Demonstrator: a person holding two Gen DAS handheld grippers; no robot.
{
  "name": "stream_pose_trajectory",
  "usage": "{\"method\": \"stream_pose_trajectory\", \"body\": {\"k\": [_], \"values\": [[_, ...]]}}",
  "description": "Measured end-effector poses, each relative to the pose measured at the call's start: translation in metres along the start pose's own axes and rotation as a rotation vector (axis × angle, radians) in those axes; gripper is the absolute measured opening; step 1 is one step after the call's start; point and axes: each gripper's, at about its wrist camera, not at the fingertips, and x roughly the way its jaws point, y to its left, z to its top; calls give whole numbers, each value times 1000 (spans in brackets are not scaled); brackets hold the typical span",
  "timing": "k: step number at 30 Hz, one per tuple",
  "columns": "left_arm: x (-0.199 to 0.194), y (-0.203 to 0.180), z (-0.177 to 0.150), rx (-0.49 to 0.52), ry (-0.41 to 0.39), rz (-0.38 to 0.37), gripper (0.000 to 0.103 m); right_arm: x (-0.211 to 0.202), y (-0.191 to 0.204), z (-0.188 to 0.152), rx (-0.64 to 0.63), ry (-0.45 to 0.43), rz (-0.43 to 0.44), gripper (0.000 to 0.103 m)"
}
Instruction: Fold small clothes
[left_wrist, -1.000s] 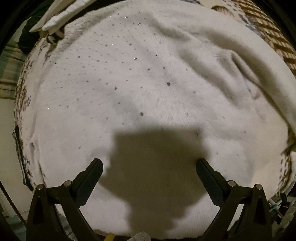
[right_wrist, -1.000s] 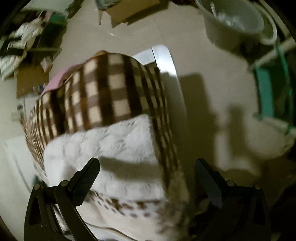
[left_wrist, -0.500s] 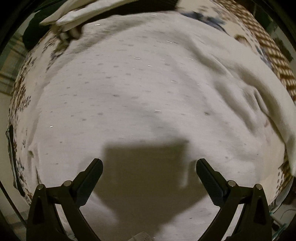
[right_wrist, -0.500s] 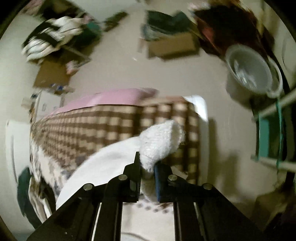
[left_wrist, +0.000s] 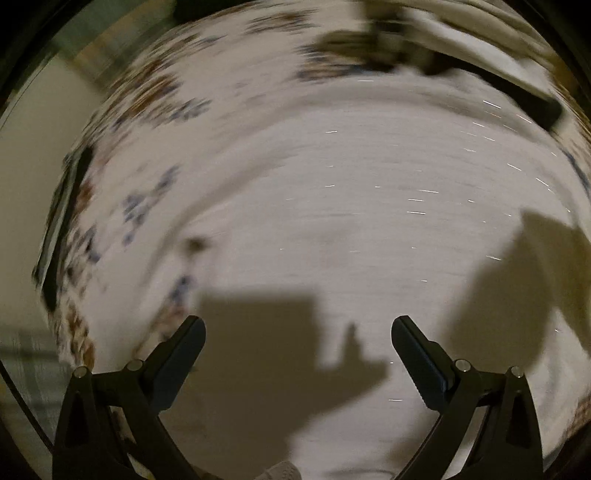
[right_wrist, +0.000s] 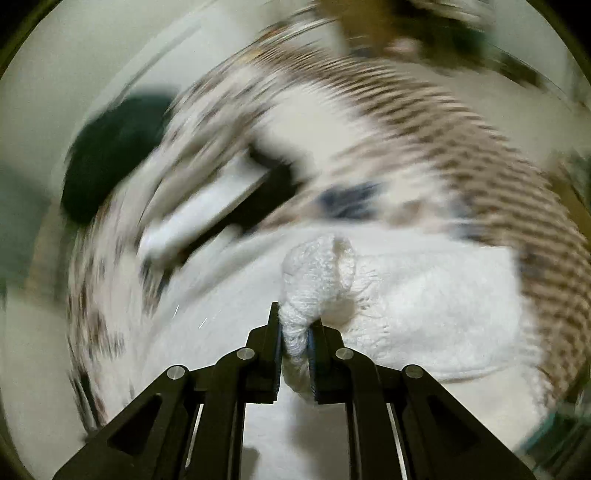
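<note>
A white knit sweater with small sparkly dots (left_wrist: 369, 206) lies spread on a patterned bedcover and fills the left wrist view, blurred by motion. My left gripper (left_wrist: 298, 341) is open and empty just above it. My right gripper (right_wrist: 295, 332) is shut on a bunched fluffy end of the white sweater (right_wrist: 317, 269), apparently a sleeve, and holds it up over the rest of the sweater (right_wrist: 424, 306).
The bedcover has a brown checked part (right_wrist: 480, 155) and a flowered part (left_wrist: 147, 103). A black and white folded garment (right_wrist: 221, 206) and a dark green item (right_wrist: 110, 155) lie further off. Bare floor (left_wrist: 26, 184) shows at the left edge.
My right gripper, shut on the sleeve end, has swung it across over the sweater body. My left gripper has shifted left over the sweater, still open. Both views are smeared by motion.
</note>
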Motion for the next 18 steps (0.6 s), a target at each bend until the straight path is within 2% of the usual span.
{"method": "stream_pose_trajectory", "body": {"k": [3, 6, 9, 14, 18], "values": [[12, 46, -12, -92, 25, 38, 103, 70, 84, -35, -176, 96, -5, 12], [18, 75, -24, -155, 49, 63, 103, 123, 134, -77, -299, 179, -27, 12], [26, 99, -35, -208, 73, 76, 103, 158, 161, -110, -386, 222, -42, 12], [35, 116, -51, -252, 105, 83, 103, 177, 198, -152, -467, 260, -36, 12], [41, 122, -55, -276, 113, 77, 103, 182, 219, -167, -524, 276, -42, 13]]}}
